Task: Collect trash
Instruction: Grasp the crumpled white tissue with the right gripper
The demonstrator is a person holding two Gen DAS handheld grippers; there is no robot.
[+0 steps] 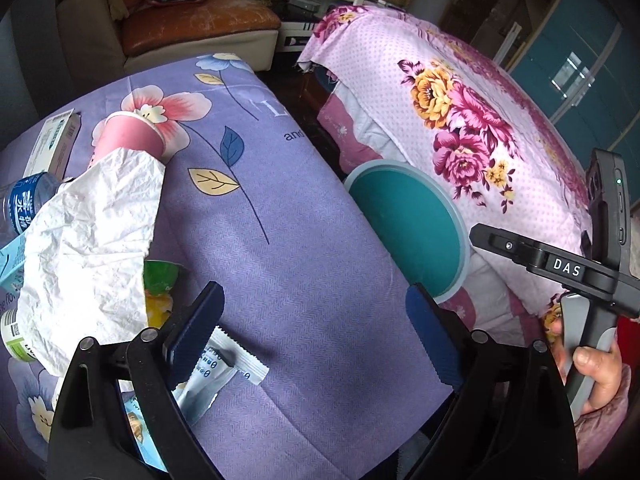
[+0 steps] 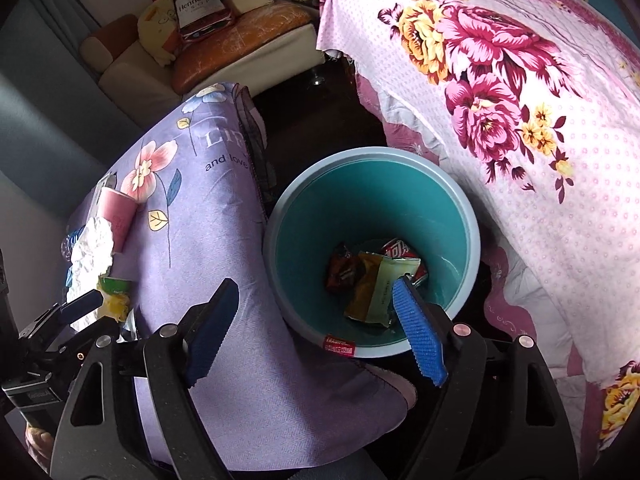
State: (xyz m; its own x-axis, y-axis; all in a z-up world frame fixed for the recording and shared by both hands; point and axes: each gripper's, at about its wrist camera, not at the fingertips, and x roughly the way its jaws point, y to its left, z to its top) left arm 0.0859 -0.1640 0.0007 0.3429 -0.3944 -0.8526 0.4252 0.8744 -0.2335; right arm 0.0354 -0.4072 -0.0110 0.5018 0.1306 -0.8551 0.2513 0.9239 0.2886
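Your right gripper [image 2: 316, 332] hangs wide and empty over the bin [image 2: 280, 216]; your left gripper [image 1: 312, 344], wide too, holds nothing near the sachet [image 1: 224, 368]; close carelessly and you pinch the purple cloth [image 1: 300, 240], dragging the crumpled paper [image 1: 88, 248] floorward.

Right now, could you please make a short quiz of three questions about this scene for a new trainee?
1. True or false: the teal bin already holds some wrappers.
2. Which item lies closest to the left tool?
A. white sachet
B. pink paper cup
C. water bottle
3. What do both tools hold at this moment? Look also at the right tool.

Key
1. True: several wrappers lie on its bottom.
2. A: the sachet lies right beside its left finger, on the purple floral cloth.
3. Nothing: both are open and empty.
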